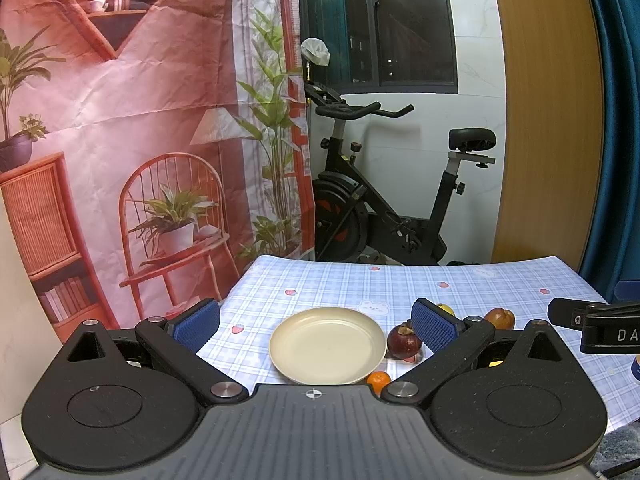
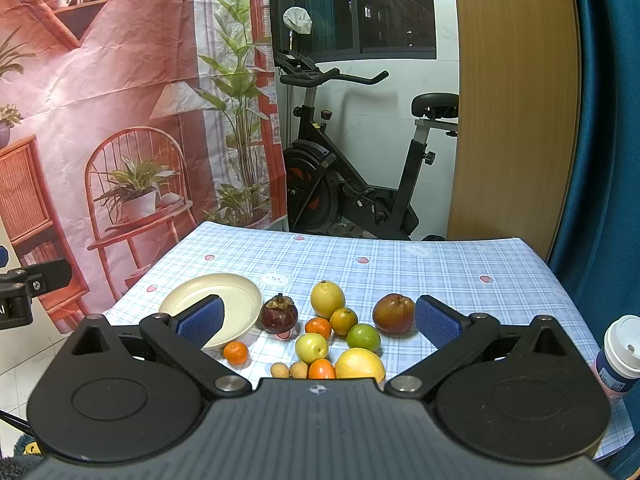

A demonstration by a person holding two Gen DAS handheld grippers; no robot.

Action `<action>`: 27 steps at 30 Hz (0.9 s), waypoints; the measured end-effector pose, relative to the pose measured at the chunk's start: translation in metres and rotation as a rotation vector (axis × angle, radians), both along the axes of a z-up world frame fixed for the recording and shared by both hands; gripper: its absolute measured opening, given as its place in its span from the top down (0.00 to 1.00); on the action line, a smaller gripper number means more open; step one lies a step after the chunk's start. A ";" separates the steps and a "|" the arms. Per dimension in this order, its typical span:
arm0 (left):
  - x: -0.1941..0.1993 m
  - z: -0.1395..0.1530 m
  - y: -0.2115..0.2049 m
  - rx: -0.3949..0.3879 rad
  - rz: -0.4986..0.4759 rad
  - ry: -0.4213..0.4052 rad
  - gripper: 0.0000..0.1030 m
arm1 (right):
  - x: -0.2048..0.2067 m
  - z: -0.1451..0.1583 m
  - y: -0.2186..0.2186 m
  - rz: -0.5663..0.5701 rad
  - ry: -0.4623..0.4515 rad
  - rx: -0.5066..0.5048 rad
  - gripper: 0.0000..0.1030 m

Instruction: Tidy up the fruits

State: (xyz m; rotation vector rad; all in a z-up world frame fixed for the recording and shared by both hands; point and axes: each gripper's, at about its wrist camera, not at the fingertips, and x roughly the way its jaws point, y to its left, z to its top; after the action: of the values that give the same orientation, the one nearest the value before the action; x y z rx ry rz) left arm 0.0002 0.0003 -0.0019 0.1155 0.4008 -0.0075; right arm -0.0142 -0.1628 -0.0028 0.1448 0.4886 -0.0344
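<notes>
My left gripper [image 1: 316, 326] is spread wide, nothing between its blue ribbed rubber pads [image 1: 434, 326]; black matte plastic links, steel pivot pins. My right gripper [image 2: 318, 320] likewise stands wide and empty, hovering over the fruit pile. On the right gripper's body, seen from the left wrist, the white letters "DA" are legible; the rest is cut off.

Nearest the right wrist camera: a large smooth yellow citrus [image 2: 360, 365], a small orange mandarin [image 2: 321, 369] touching it, and two tan round longans [image 2: 289, 370] side by side. Behind those, a pale green-yellow round fruit [image 2: 311, 347] and a green lime [image 2: 363, 337]. Further back, a second mandarin [image 2: 318, 327], a green-orange citrus [image 2: 343, 320], and a pointed yellow lemon [image 2: 327, 299]. A red-brown pear-shaped fruit [image 2: 393, 313] sits just beside my right pad. A lone mandarin [image 2: 235, 352] lies at the near rim of the round cream plastic plate [image 2: 240, 292], which holds nothing; a dark purple mangosteen [image 2: 279, 314] with its woody calyx sits just right of the plate.

At far right, a cup with a white lid [image 2: 620, 354]; its label is too small to read.

Surface: a blue-white plaid tablecloth [image 2: 400, 264] printed with strawberries and bears. Beyond: a creased printed backdrop of a red chair and plants [image 2: 132, 120], a black exercise bike [image 2: 352, 184], a wooden panel, and a dark window.
</notes>
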 end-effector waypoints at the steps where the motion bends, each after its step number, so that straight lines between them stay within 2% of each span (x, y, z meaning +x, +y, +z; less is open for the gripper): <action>1: 0.000 0.000 0.000 0.000 0.000 0.000 0.00 | 0.000 0.000 0.000 0.000 -0.001 0.000 0.00; 27: -0.001 -0.002 -0.002 -0.006 0.002 0.006 0.00 | 0.000 -0.001 -0.001 0.000 0.000 0.002 0.00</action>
State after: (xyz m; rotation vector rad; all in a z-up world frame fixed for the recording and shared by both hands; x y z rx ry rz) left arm -0.0004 -0.0020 -0.0039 0.1089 0.4069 -0.0076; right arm -0.0142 -0.1634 -0.0033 0.1465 0.4886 -0.0335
